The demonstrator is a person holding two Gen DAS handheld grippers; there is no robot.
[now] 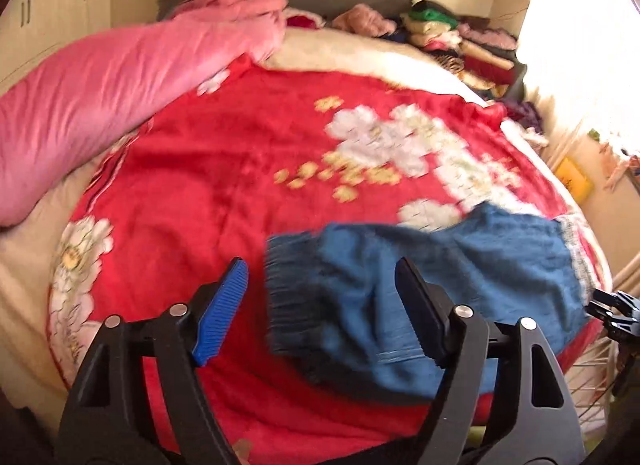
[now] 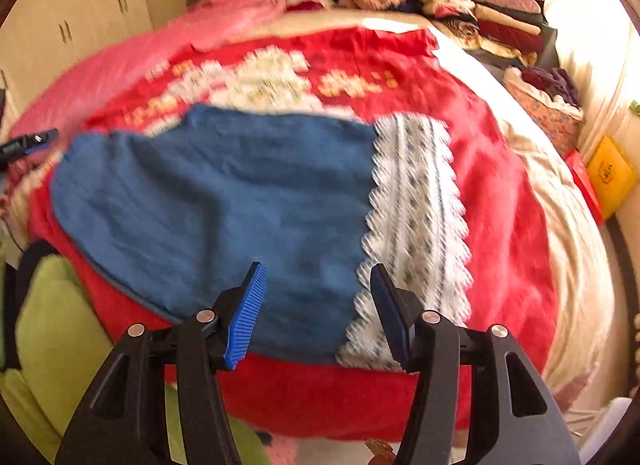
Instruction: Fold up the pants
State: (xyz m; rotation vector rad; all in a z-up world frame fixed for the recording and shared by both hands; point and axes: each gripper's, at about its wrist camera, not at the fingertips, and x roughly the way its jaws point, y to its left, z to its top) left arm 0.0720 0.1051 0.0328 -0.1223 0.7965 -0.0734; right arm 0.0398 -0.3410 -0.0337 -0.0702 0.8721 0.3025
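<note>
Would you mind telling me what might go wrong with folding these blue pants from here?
1. Both the left gripper and the right gripper are open, holding nothing, so the blue pants could shift.
2. The pants lie near the edge of the red blanket; a tug may slide them off.
3. A grasp might catch the blanket too.

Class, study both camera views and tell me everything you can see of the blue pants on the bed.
The blue pants lie flat, apparently folded over, on the red floral blanket near the bed's front edge. The cloth looks soft and woven. One end carries a white patterned band with scalloped edges; the opposite end looks darker and ribbed. The frames are blurred. Neither gripper presses on them.
</note>
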